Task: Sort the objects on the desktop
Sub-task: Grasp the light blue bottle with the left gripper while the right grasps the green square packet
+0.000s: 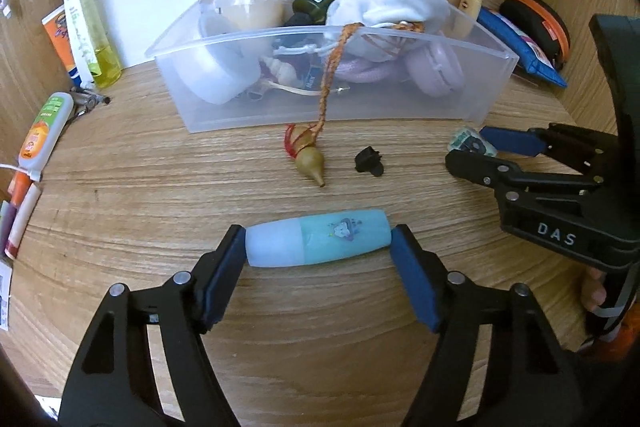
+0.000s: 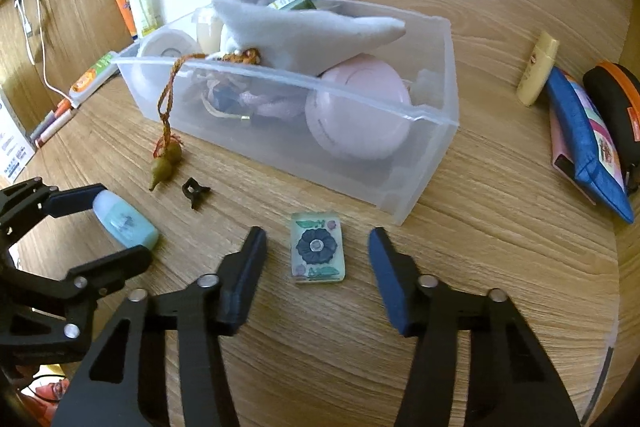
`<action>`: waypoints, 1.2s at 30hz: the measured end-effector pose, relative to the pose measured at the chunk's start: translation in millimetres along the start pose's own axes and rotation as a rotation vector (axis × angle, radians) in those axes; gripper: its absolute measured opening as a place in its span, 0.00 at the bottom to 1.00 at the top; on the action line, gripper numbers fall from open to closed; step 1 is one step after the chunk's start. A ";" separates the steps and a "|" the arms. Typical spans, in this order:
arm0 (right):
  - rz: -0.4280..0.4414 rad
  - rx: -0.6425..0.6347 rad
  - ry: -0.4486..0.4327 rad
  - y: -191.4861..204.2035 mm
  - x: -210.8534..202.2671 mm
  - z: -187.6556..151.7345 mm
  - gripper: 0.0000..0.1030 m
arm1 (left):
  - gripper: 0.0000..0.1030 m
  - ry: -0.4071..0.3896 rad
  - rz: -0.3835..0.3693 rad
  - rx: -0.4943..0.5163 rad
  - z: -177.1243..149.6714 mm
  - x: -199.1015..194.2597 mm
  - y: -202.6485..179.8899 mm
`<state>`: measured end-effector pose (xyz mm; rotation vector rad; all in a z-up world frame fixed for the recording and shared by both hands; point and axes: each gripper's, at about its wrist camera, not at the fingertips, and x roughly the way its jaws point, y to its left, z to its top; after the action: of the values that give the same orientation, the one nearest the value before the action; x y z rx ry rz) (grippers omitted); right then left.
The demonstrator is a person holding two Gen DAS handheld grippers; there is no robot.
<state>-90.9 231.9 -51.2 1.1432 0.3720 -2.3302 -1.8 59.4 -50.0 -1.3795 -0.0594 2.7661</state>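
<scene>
- A clear plastic bin (image 1: 328, 107), crowded with a white cloth pouch (image 1: 400, 7) and a pink round case (image 2: 360, 107), is seen on the wooden desk (image 1: 280, 327); a gourd charm (image 1: 308, 157) on a cord hangs over its front wall, and a small black clip (image 1: 368, 161) lies beside.
- The left gripper (image 1: 318, 247) is spread around a blue bottle (image 1: 320, 243) lying crosswise (the pads look to touch its ends).
- The right gripper (image 2: 318, 255) is held low and wide open around a flower-printed tile (image 2: 318, 253), untouched.
</scene>
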 end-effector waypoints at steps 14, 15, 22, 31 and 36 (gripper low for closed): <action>0.068 -0.001 -0.058 7.6 -27.1 2.9 0.18 | 0.71 -0.073 0.013 -0.069 9.9 -22.2 19.0; 0.069 -0.003 -0.064 8.3 -31.1 3.1 0.18 | 0.71 -0.078 0.012 -0.070 11.1 -23.6 19.6; 0.066 0.011 -0.022 11.5 -24.8 8.0 0.22 | 0.71 -0.102 0.000 -0.087 12.8 -32.1 25.4; 0.066 -0.037 0.023 24.0 -13.7 9.4 0.27 | 0.71 -0.103 -0.009 -0.103 9.8 -32.0 31.1; 0.052 -0.036 0.014 24.5 -12.3 6.9 0.21 | 0.71 -0.102 -0.013 -0.108 10.2 -30.6 33.6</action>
<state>-75.5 212.4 -37.6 1.1392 0.3830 -2.2632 7.4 23.9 -21.4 -1.2536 -0.2233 2.8595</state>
